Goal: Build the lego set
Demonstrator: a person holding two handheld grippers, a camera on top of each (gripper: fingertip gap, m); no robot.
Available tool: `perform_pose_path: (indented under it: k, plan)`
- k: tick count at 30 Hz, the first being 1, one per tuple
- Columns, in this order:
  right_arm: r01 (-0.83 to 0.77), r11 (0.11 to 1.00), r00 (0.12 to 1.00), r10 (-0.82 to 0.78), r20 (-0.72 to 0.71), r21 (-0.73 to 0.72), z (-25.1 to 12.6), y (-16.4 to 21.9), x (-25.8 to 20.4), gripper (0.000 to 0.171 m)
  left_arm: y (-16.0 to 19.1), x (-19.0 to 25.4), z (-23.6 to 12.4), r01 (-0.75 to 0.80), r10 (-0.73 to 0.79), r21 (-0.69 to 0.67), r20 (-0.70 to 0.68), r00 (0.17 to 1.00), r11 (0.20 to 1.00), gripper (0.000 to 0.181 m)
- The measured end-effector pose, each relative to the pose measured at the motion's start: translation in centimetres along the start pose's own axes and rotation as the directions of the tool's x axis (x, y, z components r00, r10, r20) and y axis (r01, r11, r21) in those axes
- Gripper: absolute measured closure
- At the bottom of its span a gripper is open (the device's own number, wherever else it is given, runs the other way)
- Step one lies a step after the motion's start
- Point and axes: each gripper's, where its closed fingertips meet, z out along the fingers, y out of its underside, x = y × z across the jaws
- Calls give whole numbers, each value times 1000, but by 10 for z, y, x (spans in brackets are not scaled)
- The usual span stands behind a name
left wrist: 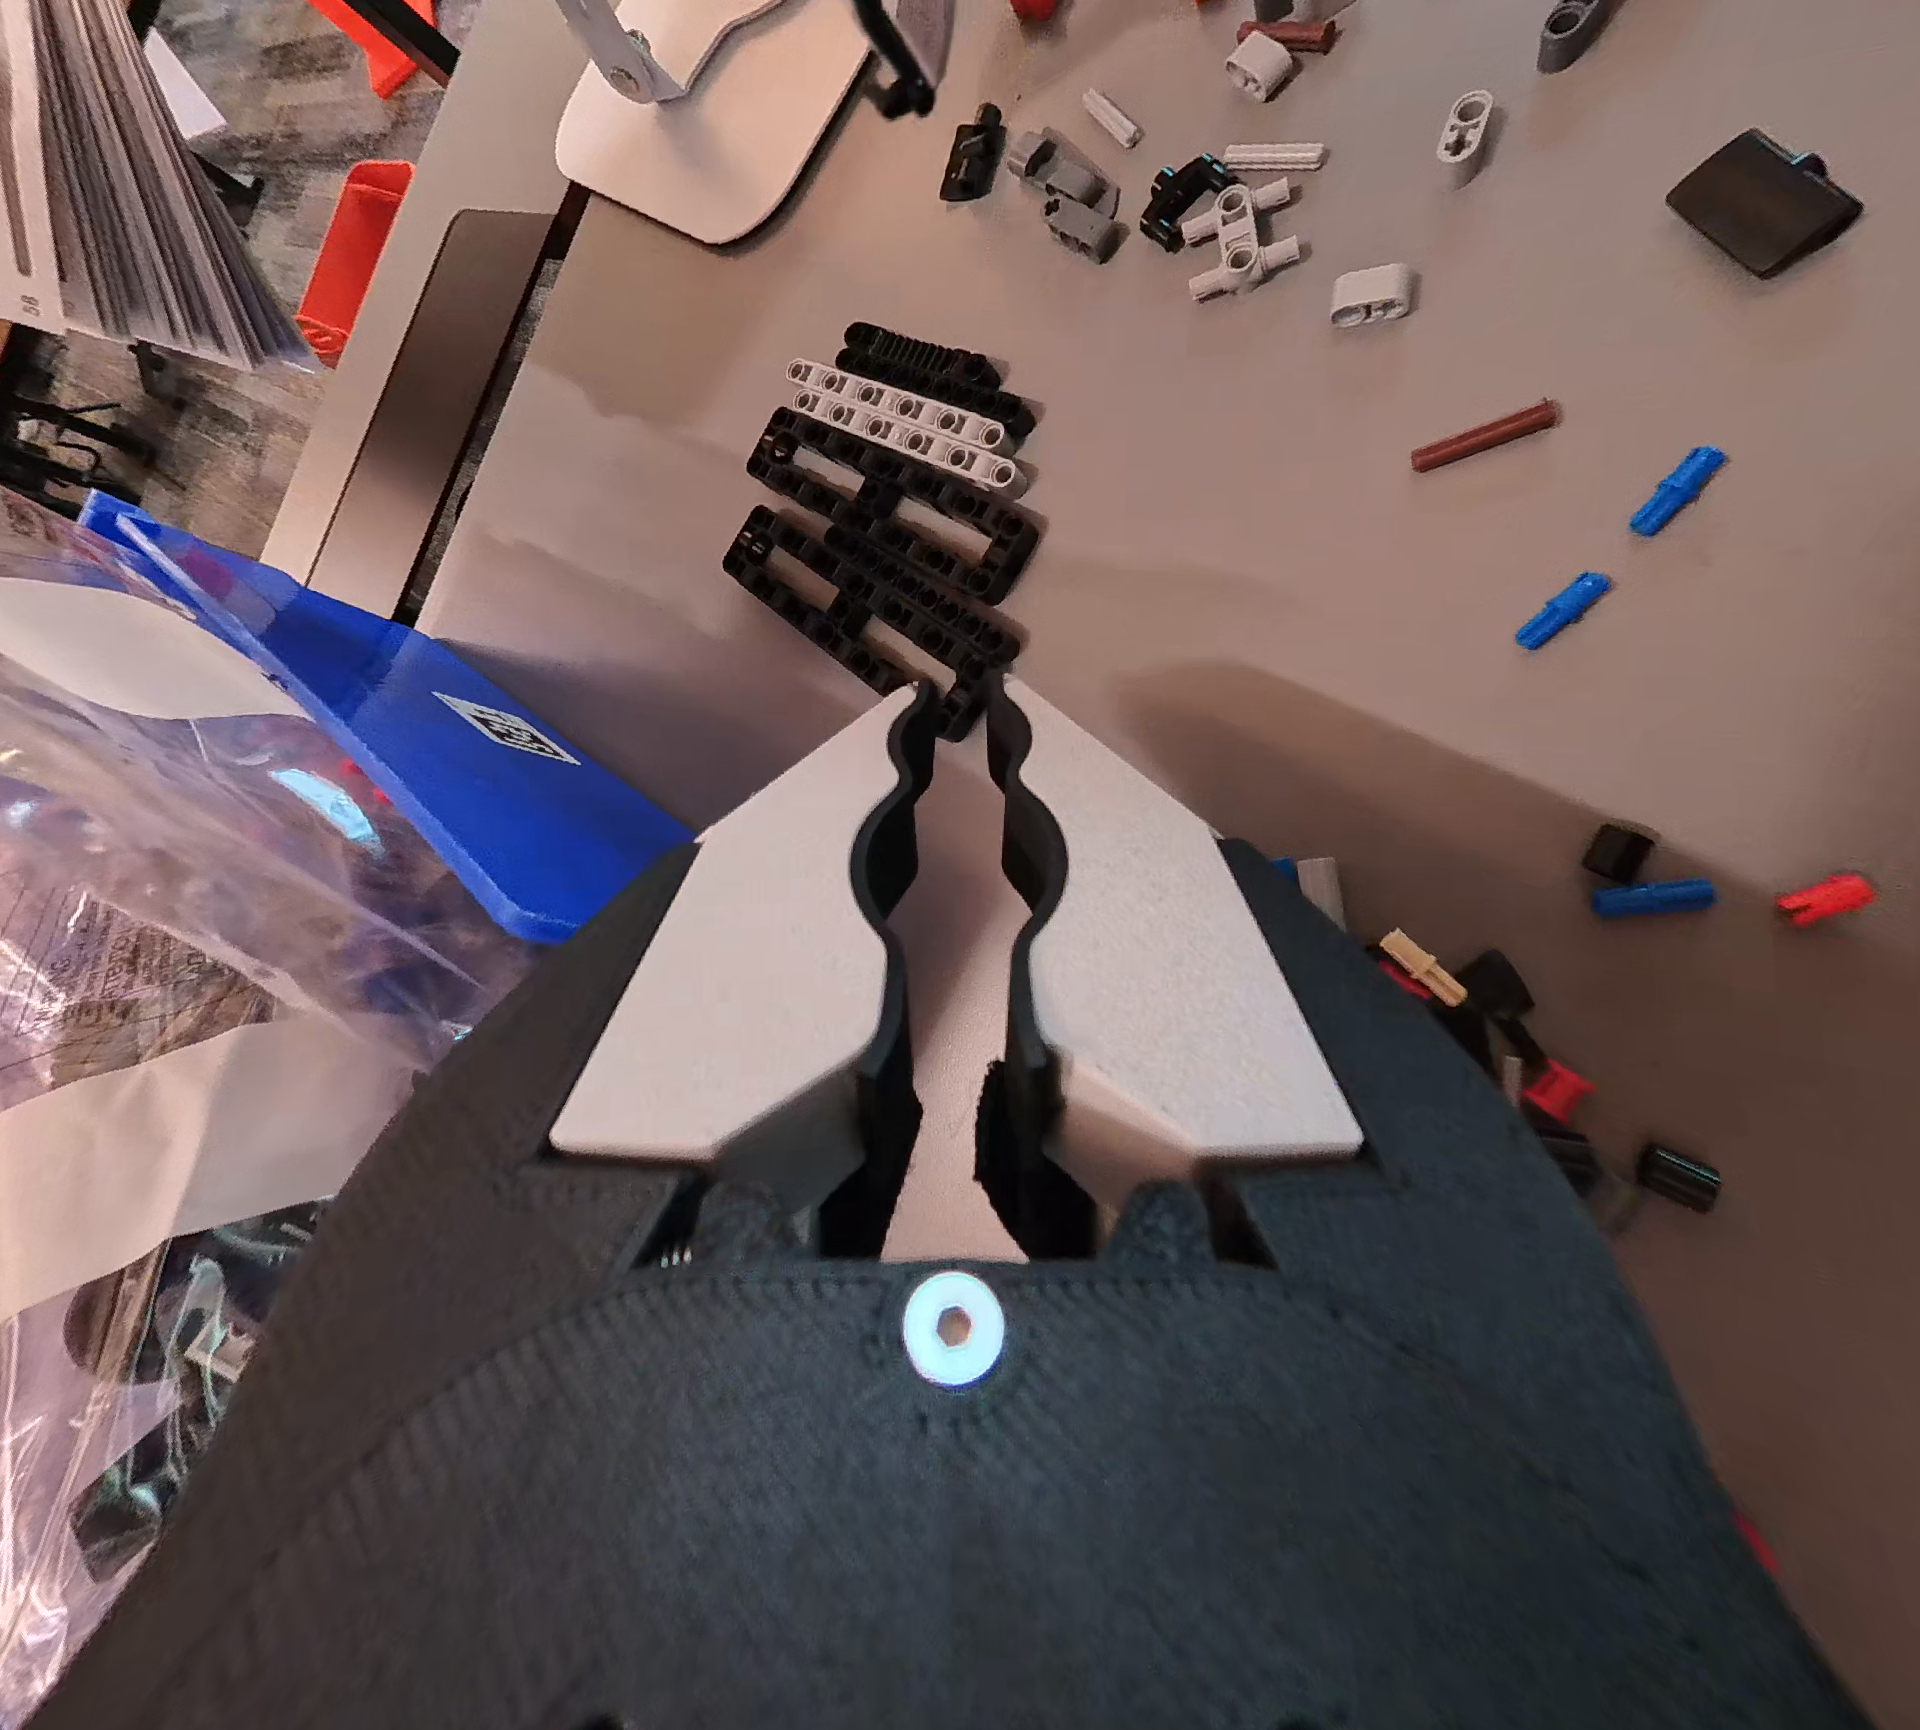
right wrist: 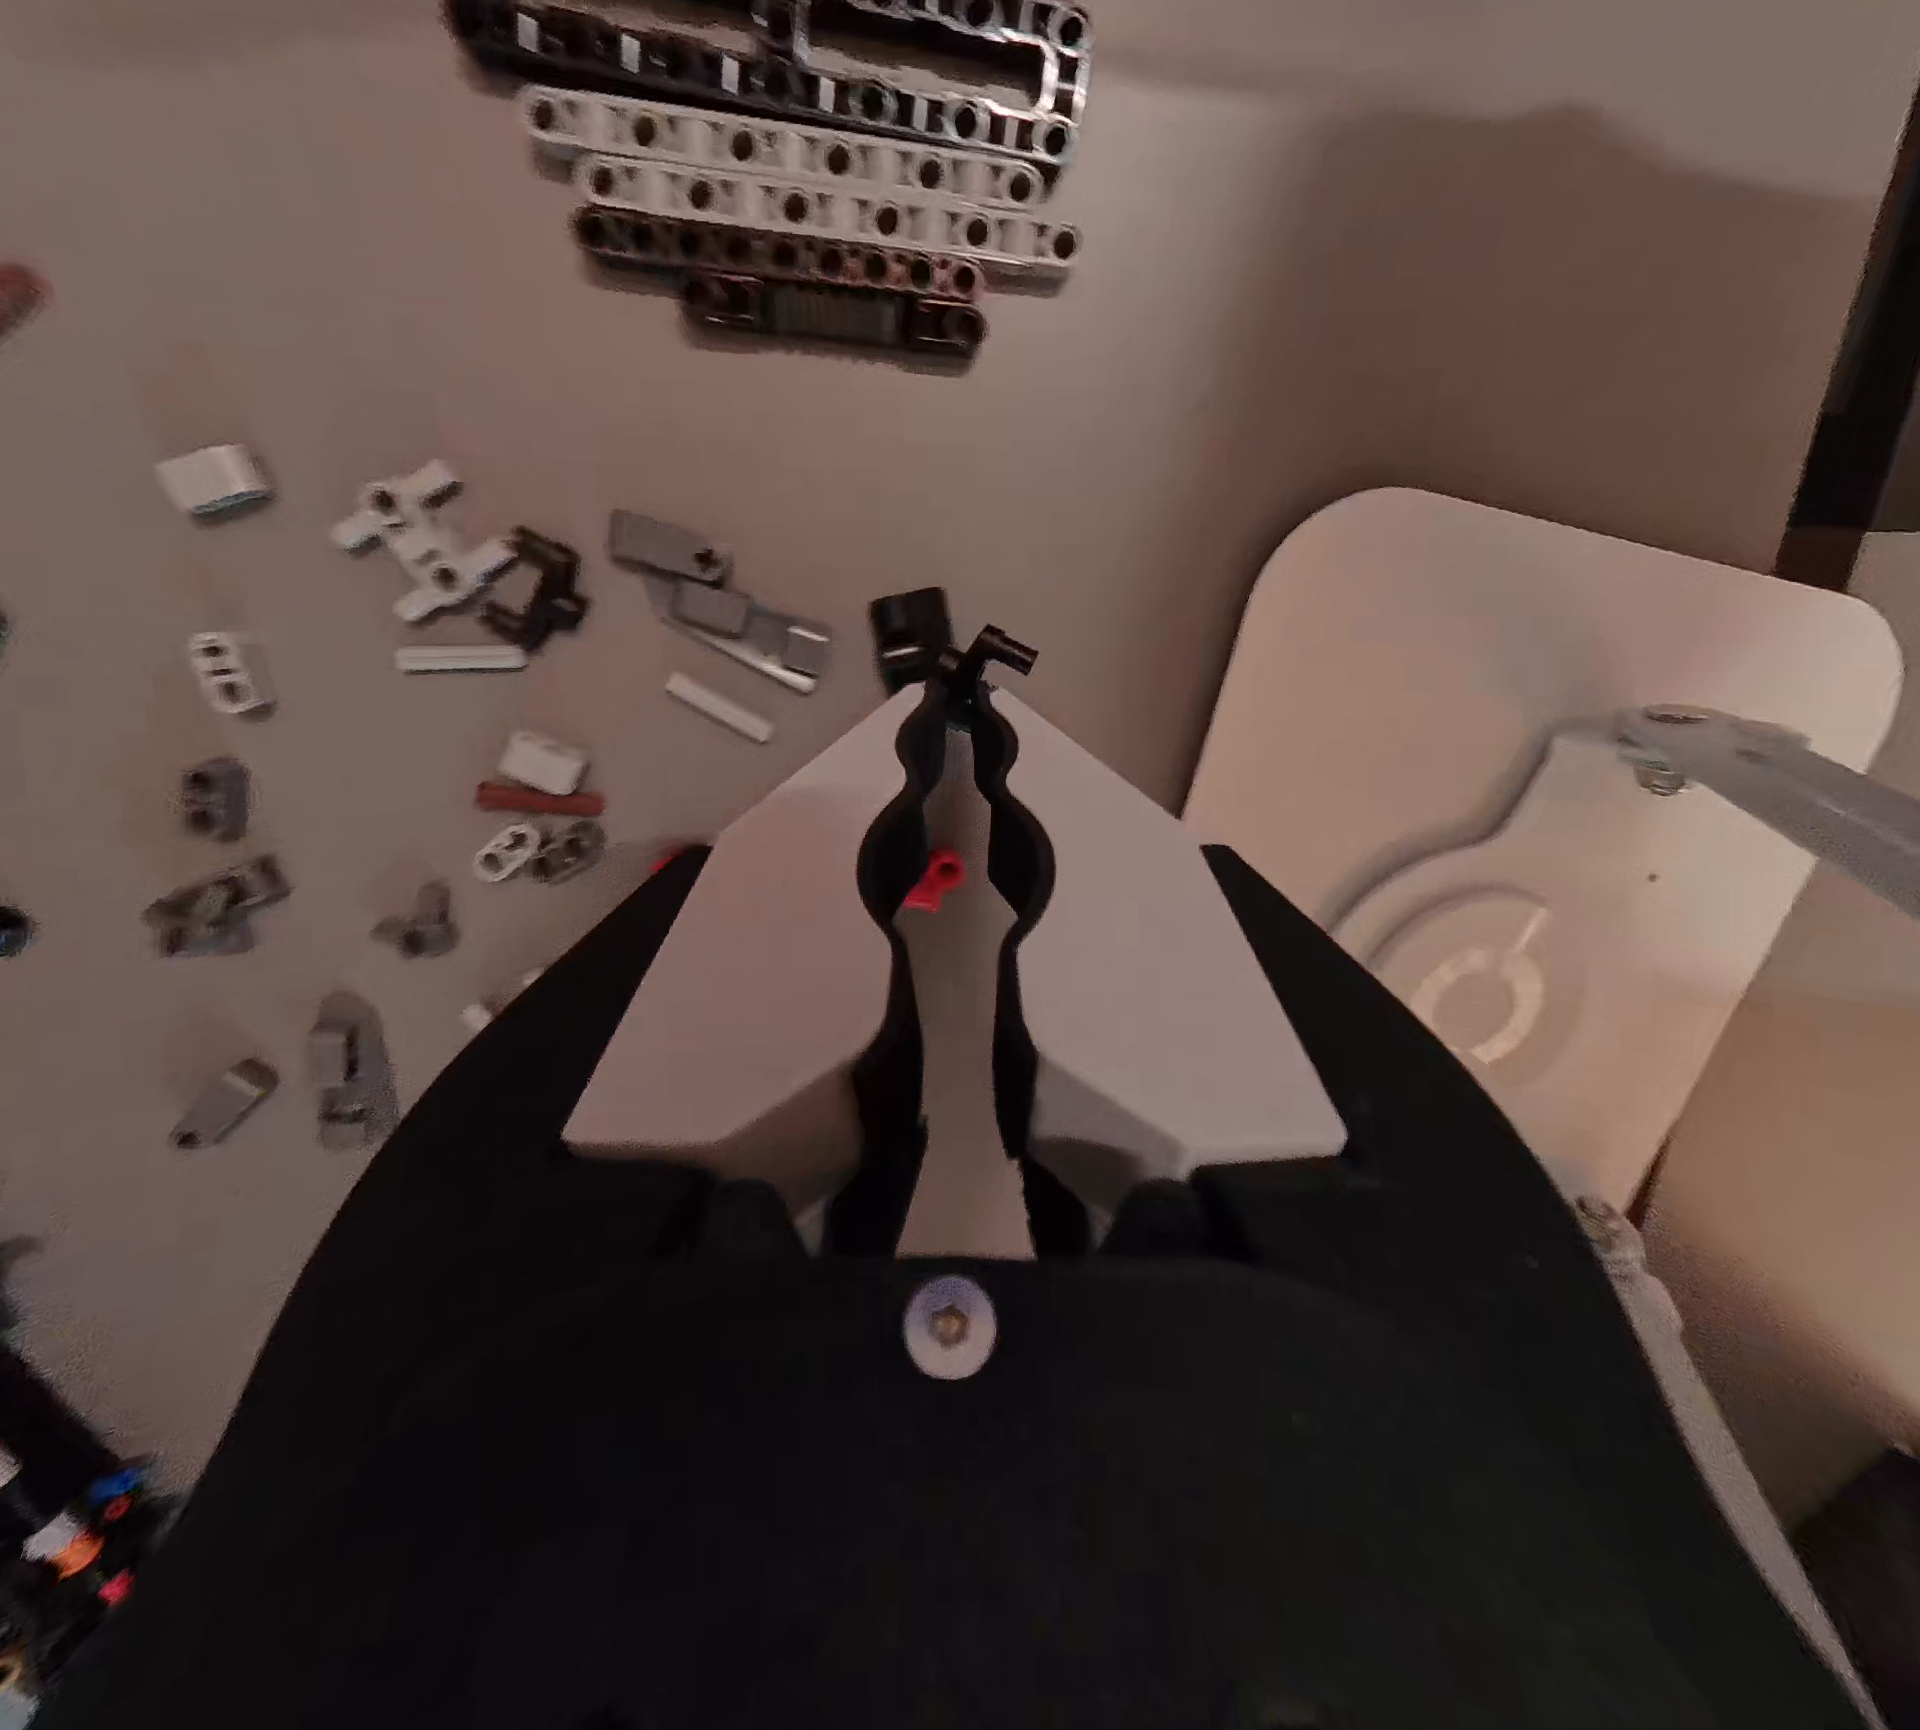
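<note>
Our left gripper [left wrist: 961, 693] has its wavy black fingers a little apart at the tips, which hide the near end of the black frame [left wrist: 883, 537] lying flat on the desk [left wrist: 1299, 589]; we cannot tell if they grip it. White beams [left wrist: 904, 423] lie against the frame's far side. Our right gripper [right wrist: 961, 693] pinches a small black pin piece [right wrist: 997, 650], partly hidden. That view is blurred; a red piece [right wrist: 935, 880] shows between its fingers. Crinkled clear bags [left wrist: 156, 901] are cut off at left.
</note>
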Motion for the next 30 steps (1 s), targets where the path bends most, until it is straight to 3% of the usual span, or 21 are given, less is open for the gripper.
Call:
perform_pose_path:
  k: [6,11,17,23,30]
  plan:
    - [-97,991,992,104,76,-89,18,14,2,164,0,2,-1,-12,12,-6,-4,1000,1000,174]
    - [-80,995,996,83,32,-67,1,12,4,157,0,2,-2,-9,9,-4,-5,1000,1000,174]
    - [45,999,989,-43,141,-13,-12,-4,-54,167,0,3,0,-9,9,-8,-8,1000,1000,174]
    - [-134,991,972,132,193,-2,6,-10,-72,159,0,3,0,-9,9,-8,-8,1000,1000,174]
    - [-156,988,969,156,192,-15,15,-13,-76,159,0,2,-2,-12,12,-7,-1,1000,1000,174]
